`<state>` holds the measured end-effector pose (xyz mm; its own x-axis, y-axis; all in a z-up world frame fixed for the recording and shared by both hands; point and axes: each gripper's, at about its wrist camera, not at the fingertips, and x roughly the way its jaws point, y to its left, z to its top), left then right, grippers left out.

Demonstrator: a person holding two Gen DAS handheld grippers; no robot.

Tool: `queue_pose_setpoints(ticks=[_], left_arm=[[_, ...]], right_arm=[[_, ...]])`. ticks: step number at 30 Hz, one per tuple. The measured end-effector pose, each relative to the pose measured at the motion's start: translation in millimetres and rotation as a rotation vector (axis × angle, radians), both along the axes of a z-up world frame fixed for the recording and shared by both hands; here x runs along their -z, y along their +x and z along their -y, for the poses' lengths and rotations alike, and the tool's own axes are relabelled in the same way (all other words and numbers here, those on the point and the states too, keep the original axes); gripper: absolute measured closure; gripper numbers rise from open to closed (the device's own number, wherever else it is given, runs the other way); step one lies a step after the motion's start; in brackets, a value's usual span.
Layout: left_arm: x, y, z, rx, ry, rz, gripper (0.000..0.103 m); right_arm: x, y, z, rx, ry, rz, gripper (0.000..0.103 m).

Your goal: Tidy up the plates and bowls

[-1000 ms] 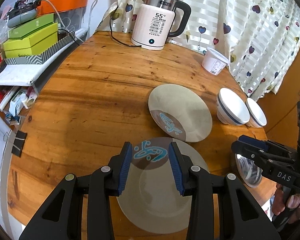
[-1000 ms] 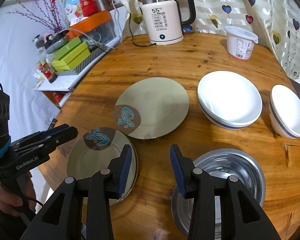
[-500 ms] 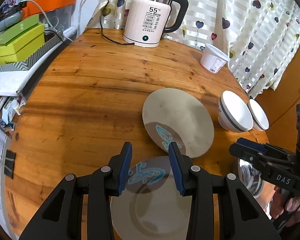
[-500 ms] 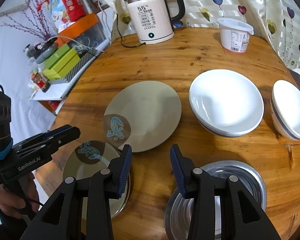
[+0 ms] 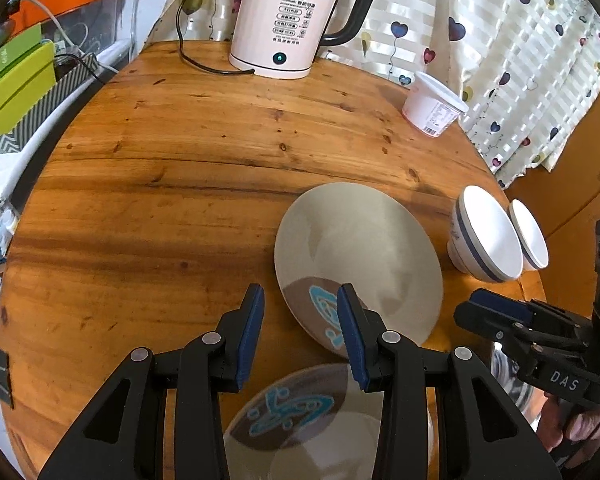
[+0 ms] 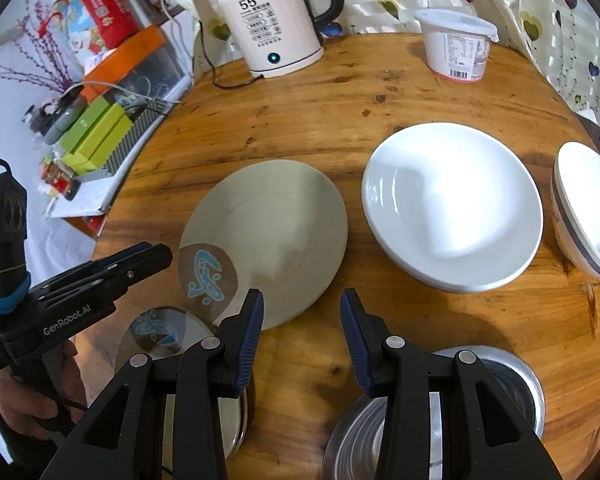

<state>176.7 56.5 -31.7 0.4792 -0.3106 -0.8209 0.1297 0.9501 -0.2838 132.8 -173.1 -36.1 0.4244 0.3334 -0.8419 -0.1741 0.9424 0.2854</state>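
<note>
over the round table, both empty grippers hang above two grey plates

Left gripper has advanced beyond the small plate toward the large plate; right gripper has likewise closed on the large plate

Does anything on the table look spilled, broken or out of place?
Nothing stands out. The two beige plates, white bowls and steel bowl sit upright and unbroken, and no spill shows on the table.
</note>
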Motion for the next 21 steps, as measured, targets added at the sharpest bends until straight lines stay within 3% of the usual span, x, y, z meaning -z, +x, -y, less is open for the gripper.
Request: queue_pose_setpoints(ticks=[21], left_arm=[[21,25,3,0.035,-0.04,-0.066,0.064]], right_arm=[[21,29,-11,0.013,-0.074,-0.063,0.063]])
